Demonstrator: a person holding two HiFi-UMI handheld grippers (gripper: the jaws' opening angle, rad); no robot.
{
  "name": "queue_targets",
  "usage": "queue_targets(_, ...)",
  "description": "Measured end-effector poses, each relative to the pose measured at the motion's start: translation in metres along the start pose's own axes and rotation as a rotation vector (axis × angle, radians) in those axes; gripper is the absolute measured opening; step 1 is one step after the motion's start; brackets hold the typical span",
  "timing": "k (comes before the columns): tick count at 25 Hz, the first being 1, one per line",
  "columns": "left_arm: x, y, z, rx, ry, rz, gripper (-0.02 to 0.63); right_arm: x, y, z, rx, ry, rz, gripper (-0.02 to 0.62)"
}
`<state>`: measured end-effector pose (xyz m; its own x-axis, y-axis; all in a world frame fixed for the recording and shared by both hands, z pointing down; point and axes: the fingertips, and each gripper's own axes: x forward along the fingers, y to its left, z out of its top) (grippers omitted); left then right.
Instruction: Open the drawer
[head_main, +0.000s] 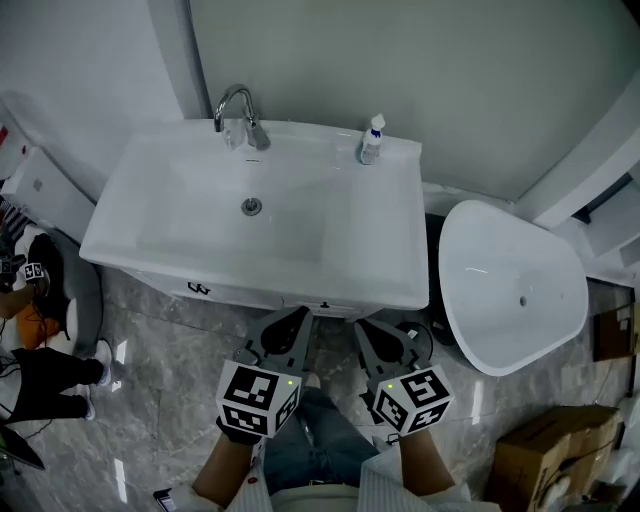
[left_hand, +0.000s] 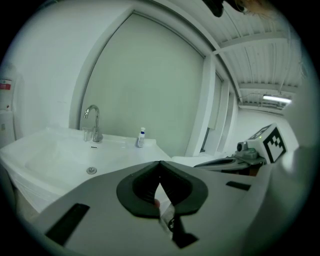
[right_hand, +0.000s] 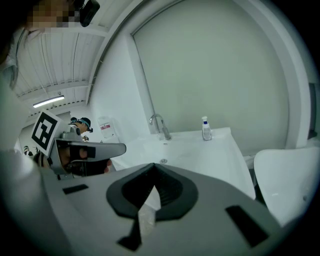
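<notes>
Checking head view: white cabinet drawer (head_main: 240, 293) sits under white ceramic basin (head_main: 180, 230), ahead of left tool (head_main: 301, 314) and right tool (head_main: 363, 326). Left gripper view: left tool (left_hand: 160, 163) closed, empty. Right gripper view: right tool (right_hand: 153, 165) closed, empty. Risk: shut tips could skid off the small dark handle (head_main: 323, 304).

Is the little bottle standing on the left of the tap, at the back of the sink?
Not quite. The little bottle stands on the right of the tap, not the left. It is at the back of the sink, just as you said. The head view shows this plainly, and both gripper views agree.
</notes>
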<state>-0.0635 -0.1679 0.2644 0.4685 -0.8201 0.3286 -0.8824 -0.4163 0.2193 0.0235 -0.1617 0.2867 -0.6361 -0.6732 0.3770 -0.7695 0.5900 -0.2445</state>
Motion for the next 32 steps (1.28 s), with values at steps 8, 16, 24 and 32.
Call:
queue_targets(8, 0.025, 0.015, -0.038, -0.008, 0.076, -0.017, 0.015, 0.023, -0.013, -0.028, 0.027, 0.033, -0.024, 0.008)
queue_targets(16, 0.052, 0.031, -0.093, -0.018, 0.103, -0.031, 0.015, 0.054, -0.037, -0.076, 0.035, 0.056, -0.064, 0.008)
queue_targets(24, 0.082, 0.052, -0.159, -0.057, 0.127, -0.031, 0.015, 0.097, -0.056, -0.139, -0.006, 0.093, -0.040, 0.009)
queue_targets(32, 0.110, 0.067, -0.215, -0.057, 0.129, -0.071, 0.015, 0.132, -0.077, -0.193, -0.020, 0.093, -0.054, 0.009)
